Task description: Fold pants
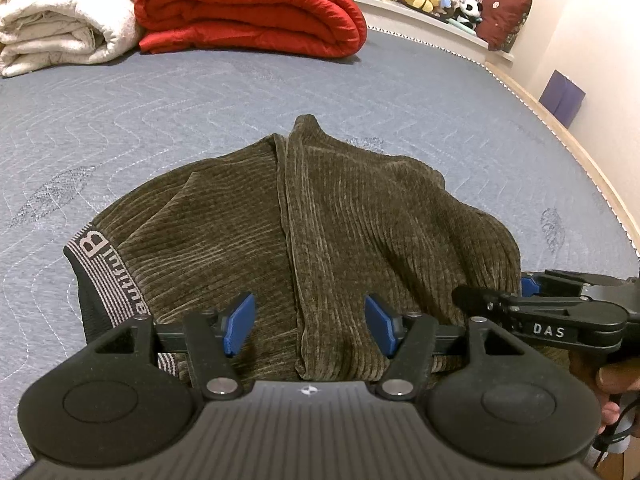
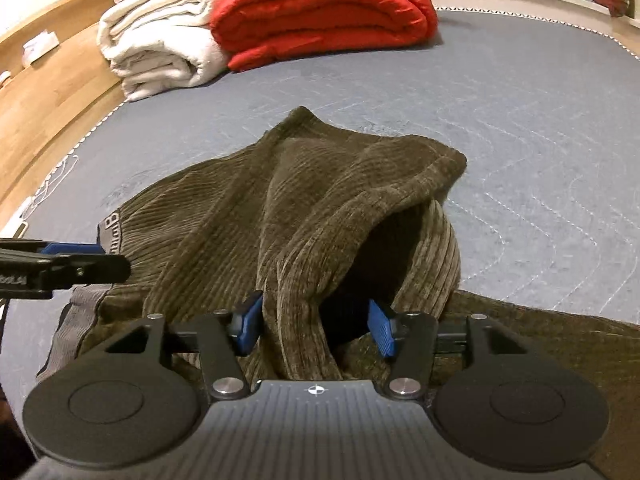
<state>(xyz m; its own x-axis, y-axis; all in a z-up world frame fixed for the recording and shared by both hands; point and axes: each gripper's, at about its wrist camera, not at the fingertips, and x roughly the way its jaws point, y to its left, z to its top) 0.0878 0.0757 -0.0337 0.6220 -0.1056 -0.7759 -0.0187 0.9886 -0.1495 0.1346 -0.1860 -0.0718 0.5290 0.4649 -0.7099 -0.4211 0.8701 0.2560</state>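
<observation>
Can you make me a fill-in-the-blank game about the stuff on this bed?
1. The folded quilt at the far end of the bed is ____.
2. The blanket beside the quilt is ____.
3. The big letter on the waistband of the pants is ____.
4. The pads on the left gripper are ____.

Missing words: red; white; B; blue

Bare mattress (image 1: 200, 112) beyond the pants (image 1: 320, 220); red quilt (image 1: 252, 12) and white blanket (image 1: 60, 20) block the far edge.
</observation>
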